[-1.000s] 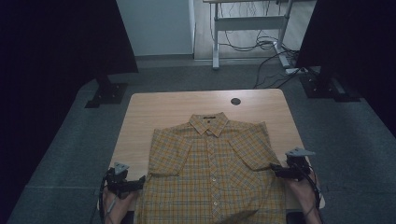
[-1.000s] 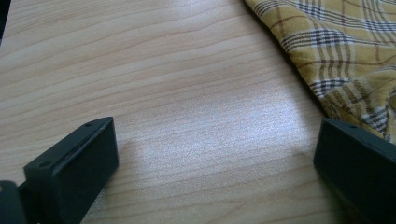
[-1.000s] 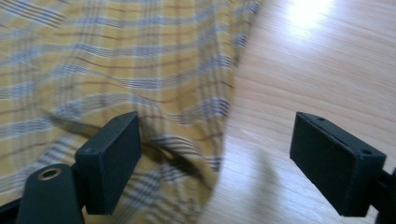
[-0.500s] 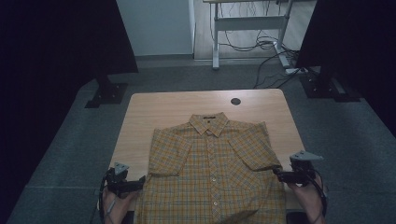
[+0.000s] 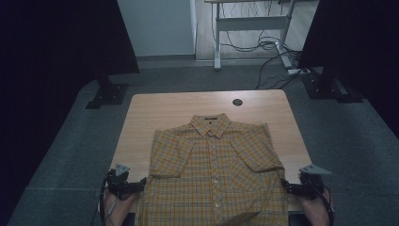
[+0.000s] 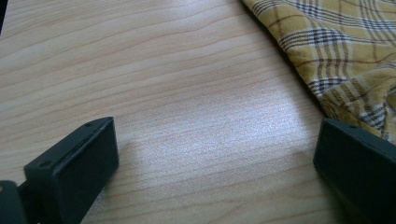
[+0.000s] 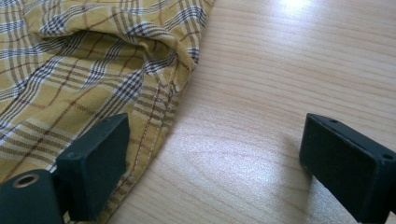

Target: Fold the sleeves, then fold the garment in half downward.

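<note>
The yellow plaid shirt (image 5: 214,174) lies face up on the desk (image 5: 164,113), buttoned, collar pointing to the far edge, its hem hanging over the near edge. Both short sleeves look folded in over the chest, so I judge the first folds done; the body has not yet been folded up from the hem, and that is what remains.

My left claw (image 5: 140,184) sits at the shirt's left side seam, close to the near-left corner of the desk. Its jaws stand wide apart over bare wood in the left gripper view, with the cloth edge (image 6: 336,51) just beside one jaw and nothing between them.

My right claw (image 5: 288,188) is at the right side seam, near the near-right corner. Its jaws have just been opening, and they now stand wide; in the right gripper view one jaw lies over the stitched edge of the fabric (image 7: 93,79), the other over wood, and they pinch nothing.

Beyond the shirt, a small dark grommet (image 5: 237,102) is set near the far edge of the desk.
</note>
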`<state>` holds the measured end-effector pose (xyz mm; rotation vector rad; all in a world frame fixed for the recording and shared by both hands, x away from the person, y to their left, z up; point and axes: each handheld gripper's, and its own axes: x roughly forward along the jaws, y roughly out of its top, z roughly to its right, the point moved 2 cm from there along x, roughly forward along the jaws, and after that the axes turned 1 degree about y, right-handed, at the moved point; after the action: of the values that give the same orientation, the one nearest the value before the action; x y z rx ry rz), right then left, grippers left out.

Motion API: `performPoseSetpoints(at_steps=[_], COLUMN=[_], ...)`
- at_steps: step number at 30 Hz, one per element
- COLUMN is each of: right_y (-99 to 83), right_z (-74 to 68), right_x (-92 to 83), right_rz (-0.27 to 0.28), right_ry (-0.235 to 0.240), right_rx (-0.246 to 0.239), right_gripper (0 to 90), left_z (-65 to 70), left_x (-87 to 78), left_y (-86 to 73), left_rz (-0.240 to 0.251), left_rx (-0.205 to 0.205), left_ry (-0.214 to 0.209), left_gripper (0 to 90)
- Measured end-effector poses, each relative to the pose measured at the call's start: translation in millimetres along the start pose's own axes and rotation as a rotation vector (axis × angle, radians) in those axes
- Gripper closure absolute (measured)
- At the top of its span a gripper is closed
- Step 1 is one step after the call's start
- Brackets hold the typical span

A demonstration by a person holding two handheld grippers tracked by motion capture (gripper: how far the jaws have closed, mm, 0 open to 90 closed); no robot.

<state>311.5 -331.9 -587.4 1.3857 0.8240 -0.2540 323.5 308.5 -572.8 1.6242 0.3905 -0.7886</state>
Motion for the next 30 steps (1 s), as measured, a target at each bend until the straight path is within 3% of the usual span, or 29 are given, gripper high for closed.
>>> performPoseSetpoints(at_steps=[8, 27, 30], right_y=[-4.6, -4.8, -5.0], right_z=[-1.3, -0.9, -0.8], right_x=[-1.0, -0.9, -1.0], right_rz=[0.032, 0.028, 0.028], right_ry=[-0.015, -0.007, -0.006], right_rx=[0.010, 0.006, 0.005], right_gripper=[7.9, 6.2, 6.2], left_z=[0.0, -4.6, -5.0], left_x=[0.0, -3.2, -6.7], left_y=[0.0, 5.9, 11.1], left_rz=[0.000, -0.026, -0.012], left_rx=[0.000, -0.016, -0.009], left_ry=[0.000, 0.008, 0.012], left_gripper=[0.0, 5.2, 5.8])
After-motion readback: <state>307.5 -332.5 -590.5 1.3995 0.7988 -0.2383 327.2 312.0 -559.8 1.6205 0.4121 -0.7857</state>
